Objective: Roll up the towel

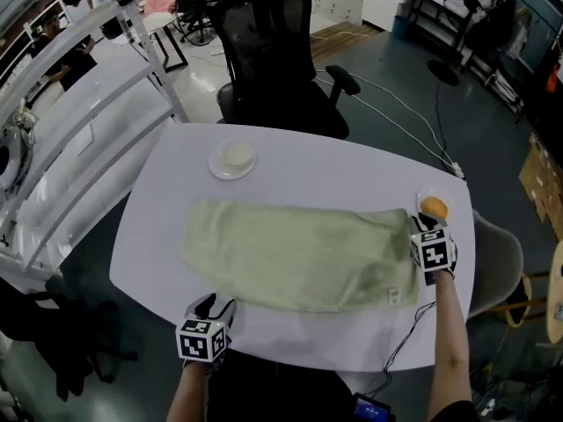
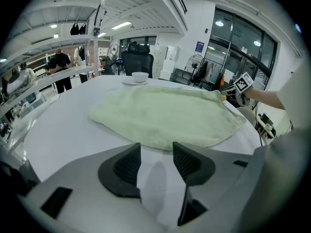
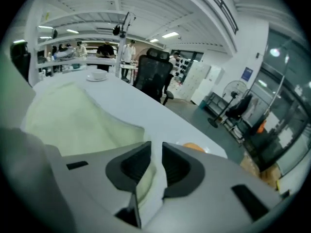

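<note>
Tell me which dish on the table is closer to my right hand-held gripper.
The dish holding the orange thing, at the table's right edge just beyond the right hand-held gripper. The other white dish sits beyond the towel, near the chair.

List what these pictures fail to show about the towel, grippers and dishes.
1. Head view: the right gripper hides with its own body the spot where it pinches the towel.
2. Right gripper view: the gripper's body covers most of the orange thing; its kind is unclear.
3. Head view: the bowl is too small to show any contents.
4. Head view: the towel's label is too small to read.
</note>
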A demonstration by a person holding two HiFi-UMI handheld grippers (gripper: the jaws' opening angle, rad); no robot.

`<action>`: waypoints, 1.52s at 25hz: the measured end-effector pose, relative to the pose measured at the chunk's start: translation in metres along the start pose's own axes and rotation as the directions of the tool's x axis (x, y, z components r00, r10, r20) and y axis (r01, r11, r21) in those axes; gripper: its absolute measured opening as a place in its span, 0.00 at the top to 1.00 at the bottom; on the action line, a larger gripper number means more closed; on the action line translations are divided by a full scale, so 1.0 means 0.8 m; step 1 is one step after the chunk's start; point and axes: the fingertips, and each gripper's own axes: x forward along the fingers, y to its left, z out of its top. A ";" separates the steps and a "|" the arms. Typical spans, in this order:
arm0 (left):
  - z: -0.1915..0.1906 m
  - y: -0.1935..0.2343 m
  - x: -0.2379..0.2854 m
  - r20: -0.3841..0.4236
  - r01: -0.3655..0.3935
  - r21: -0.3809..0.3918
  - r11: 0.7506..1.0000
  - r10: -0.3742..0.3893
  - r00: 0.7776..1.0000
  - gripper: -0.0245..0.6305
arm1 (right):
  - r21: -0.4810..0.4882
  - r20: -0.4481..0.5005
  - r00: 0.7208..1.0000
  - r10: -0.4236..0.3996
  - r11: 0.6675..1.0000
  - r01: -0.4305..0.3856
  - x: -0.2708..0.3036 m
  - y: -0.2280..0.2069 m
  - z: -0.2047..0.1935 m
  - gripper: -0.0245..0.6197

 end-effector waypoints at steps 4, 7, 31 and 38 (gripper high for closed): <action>0.001 0.012 -0.005 -0.002 -0.017 0.003 1.000 0.017 1.000 0.62 | 0.035 0.016 0.993 -0.116 0.993 0.115 0.001 -0.015 0.018 0.67; 0.010 0.032 -0.010 0.011 -0.034 0.006 0.999 0.034 0.999 0.62 | -0.007 0.104 0.994 -0.029 1.000 0.030 -0.024 0.035 0.041 0.65; 0.057 0.178 -0.010 -0.045 0.240 0.253 0.937 -0.236 0.971 0.62 | -0.406 -0.039 0.797 0.603 0.719 -0.564 -0.100 0.697 0.118 0.70; 0.063 0.164 -0.010 -0.066 0.342 0.289 0.894 -0.338 0.939 0.62 | -0.183 0.023 0.846 0.533 0.834 -0.520 -0.074 0.631 0.163 0.93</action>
